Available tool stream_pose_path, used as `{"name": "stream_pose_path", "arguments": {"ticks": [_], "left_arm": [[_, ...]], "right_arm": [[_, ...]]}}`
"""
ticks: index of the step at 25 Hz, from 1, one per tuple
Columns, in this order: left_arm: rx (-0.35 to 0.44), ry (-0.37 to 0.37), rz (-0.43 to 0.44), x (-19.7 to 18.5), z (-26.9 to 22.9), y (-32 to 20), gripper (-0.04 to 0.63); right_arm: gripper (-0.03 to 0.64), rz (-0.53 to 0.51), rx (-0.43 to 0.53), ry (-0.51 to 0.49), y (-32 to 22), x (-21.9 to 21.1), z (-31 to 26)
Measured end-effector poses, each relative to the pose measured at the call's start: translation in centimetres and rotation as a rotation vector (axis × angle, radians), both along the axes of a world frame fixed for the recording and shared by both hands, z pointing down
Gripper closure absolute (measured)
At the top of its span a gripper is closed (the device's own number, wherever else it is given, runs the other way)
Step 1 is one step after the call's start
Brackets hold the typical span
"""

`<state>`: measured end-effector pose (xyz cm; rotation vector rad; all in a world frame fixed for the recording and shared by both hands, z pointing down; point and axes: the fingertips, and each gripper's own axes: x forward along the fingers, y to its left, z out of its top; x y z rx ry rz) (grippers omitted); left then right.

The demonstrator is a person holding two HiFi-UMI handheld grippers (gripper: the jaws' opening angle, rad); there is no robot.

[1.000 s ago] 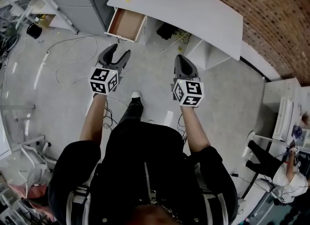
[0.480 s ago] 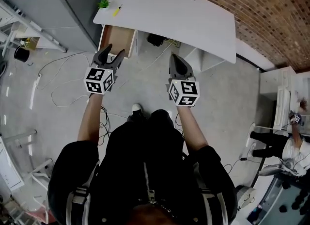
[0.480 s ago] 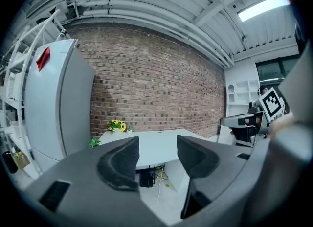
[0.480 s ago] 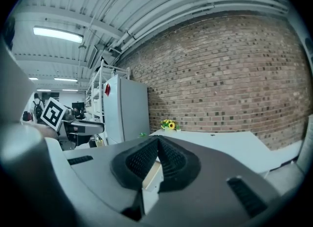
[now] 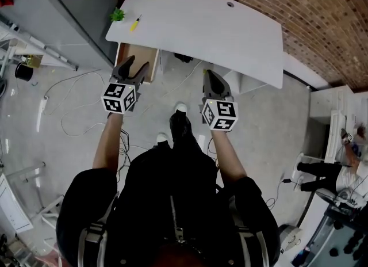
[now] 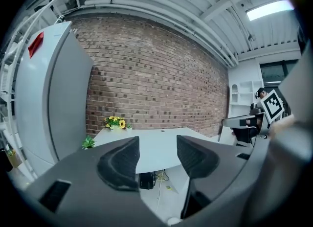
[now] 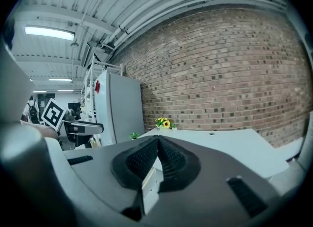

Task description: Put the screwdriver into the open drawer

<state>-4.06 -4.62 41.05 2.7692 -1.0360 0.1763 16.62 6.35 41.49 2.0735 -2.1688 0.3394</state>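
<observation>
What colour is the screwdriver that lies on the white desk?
The screwdriver is yellow; the head view shows it best.

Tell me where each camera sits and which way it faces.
Head view: on the person's head, facing steeply down at the white desk, screwdriver, open drawer and floor; both arms, torso, left tongs and right tongs show.
Left gripper view: on the left tongs, facing along its parted jaws toward the desk and brick wall.
Right gripper view: on the right tongs, facing along its closed jaws toward the same desk.
Shared: both gripper views show the sunflowers at the desk's far edge.
</observation>
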Motion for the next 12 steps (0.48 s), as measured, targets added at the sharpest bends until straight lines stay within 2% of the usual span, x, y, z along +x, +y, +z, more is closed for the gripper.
{"name": "stream_pose_path", "arguments": {"ticks": [6,12], "left_arm": [[0.000,-0.037,-0.019,3.4,0.1,-6.5,0.331],[-0.020,-0.072,-0.082,5.9,0.1,-12.8,0.331]], "right_arm": [[0.617,-0.038,0.018,-0.017,-8.0,3.1,-0.4],[0.617,-0.117,0.012,-0.020,-15.6,5.7,-1.0]]}}
